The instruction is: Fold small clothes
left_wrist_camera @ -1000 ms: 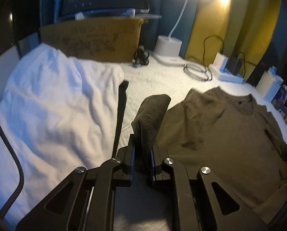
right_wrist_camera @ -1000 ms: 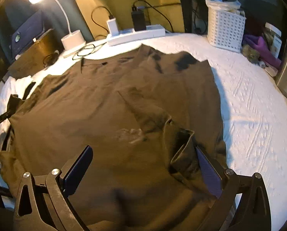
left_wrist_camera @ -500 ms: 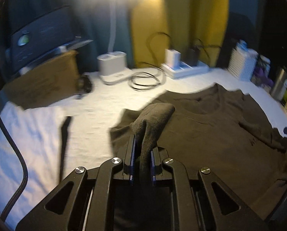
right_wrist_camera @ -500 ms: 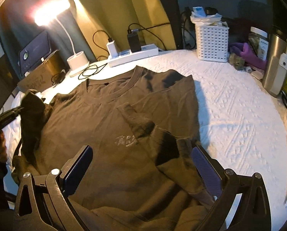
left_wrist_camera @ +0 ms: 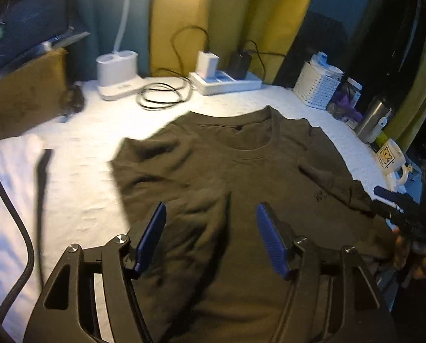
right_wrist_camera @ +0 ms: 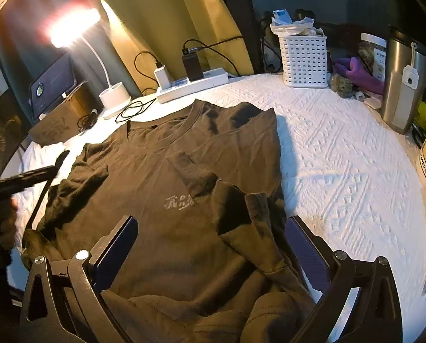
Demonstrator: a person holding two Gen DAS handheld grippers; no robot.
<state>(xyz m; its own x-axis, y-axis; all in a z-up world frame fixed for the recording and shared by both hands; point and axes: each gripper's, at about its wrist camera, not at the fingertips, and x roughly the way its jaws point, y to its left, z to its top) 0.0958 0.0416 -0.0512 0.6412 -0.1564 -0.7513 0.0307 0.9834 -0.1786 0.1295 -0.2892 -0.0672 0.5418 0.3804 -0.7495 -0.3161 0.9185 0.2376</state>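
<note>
A dark olive T-shirt [left_wrist_camera: 241, 171] lies face up on the white bedspread [right_wrist_camera: 341, 157], collar toward the far side. Its left sleeve is laid in over the body, just under my left gripper [left_wrist_camera: 212, 208]. That gripper's jaws are opening, and the blue pads press on nothing. My right gripper [right_wrist_camera: 211, 220] hovers open over the shirt's [right_wrist_camera: 170, 185] lower right part, where the right sleeve and side are folded inward. In the left wrist view the right gripper [left_wrist_camera: 390, 197] shows at the right edge. The left gripper [right_wrist_camera: 27, 177] appears at the left edge of the right wrist view.
A white cloth [left_wrist_camera: 10, 200] lies left of the shirt. Along the back stand a cardboard box [left_wrist_camera: 21, 97], a lamp base [left_wrist_camera: 116, 74], a coiled cable [left_wrist_camera: 161, 97], a power strip [left_wrist_camera: 227, 83] and a white basket [left_wrist_camera: 315, 88]. A steel tumbler [right_wrist_camera: 404, 80] and a mug [left_wrist_camera: 390, 157] stand at the right.
My left gripper carried the sleeve to the right over the shirt, then opened and let it drop onto the body. The right gripper stayed open and rose slightly.
</note>
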